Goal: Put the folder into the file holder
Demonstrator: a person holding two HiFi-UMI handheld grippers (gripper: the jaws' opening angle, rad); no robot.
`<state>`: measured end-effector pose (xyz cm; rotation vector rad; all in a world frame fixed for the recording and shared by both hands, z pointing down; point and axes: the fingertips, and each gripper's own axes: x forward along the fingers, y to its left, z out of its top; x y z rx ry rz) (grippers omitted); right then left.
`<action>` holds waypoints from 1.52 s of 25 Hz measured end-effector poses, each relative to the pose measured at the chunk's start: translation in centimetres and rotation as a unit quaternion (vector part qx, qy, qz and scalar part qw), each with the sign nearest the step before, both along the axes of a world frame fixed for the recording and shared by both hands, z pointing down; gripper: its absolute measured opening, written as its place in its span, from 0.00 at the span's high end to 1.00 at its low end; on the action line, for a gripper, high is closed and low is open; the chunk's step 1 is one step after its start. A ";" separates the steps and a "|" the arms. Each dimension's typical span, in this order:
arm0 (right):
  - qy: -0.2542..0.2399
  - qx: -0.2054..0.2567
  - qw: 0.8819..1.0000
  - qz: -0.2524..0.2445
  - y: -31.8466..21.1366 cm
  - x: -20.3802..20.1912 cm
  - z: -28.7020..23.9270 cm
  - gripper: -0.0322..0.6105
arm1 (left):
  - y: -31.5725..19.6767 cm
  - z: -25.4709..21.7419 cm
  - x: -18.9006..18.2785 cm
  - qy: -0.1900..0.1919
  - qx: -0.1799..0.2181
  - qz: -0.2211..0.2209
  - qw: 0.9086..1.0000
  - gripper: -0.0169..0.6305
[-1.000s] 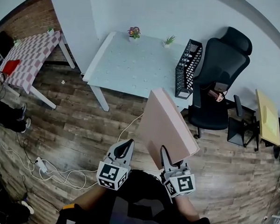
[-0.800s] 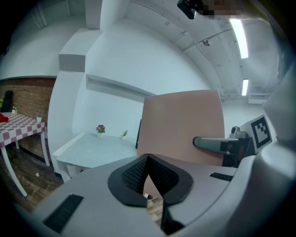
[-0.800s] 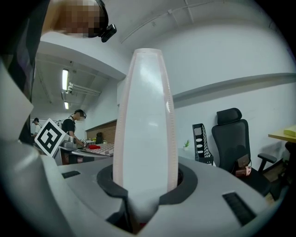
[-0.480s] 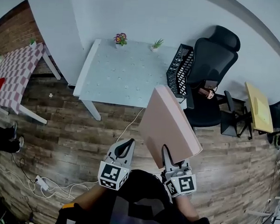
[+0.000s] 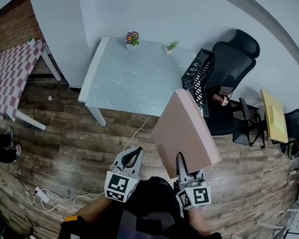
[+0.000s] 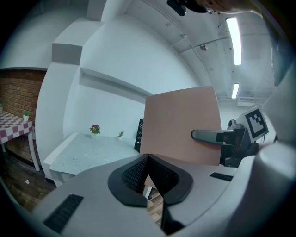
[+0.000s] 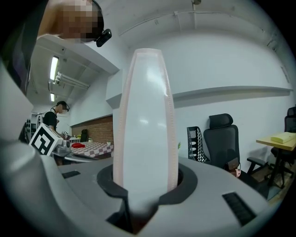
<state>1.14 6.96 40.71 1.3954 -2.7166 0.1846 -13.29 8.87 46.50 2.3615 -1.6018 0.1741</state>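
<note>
**While folder is carried: file holder not yet reached**

While your right gripper (image 5: 180, 160) pinches the lower edge of the pink folder (image 5: 186, 128), upright over the floor (image 5: 83, 138), your left gripper (image 5: 132, 155) is pressed together, empty. The file holder (image 5: 197, 76) stands well apart on the surface (image 5: 127, 75). Next, by my judgement: approach and align the folder with a slot

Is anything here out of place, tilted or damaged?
A white cable trails loose over the wooden floor, a possible trip hazard. Otherwise nothing stands out; the right gripper holds the folder tilted.
</note>
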 end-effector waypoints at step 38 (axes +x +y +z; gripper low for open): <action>-0.093 0.047 0.995 0.010 -20.8 11.2 -4.1 0.75 | -22.1 -2.0 9.9 -0.043 -0.003 -0.002 0.999 0.96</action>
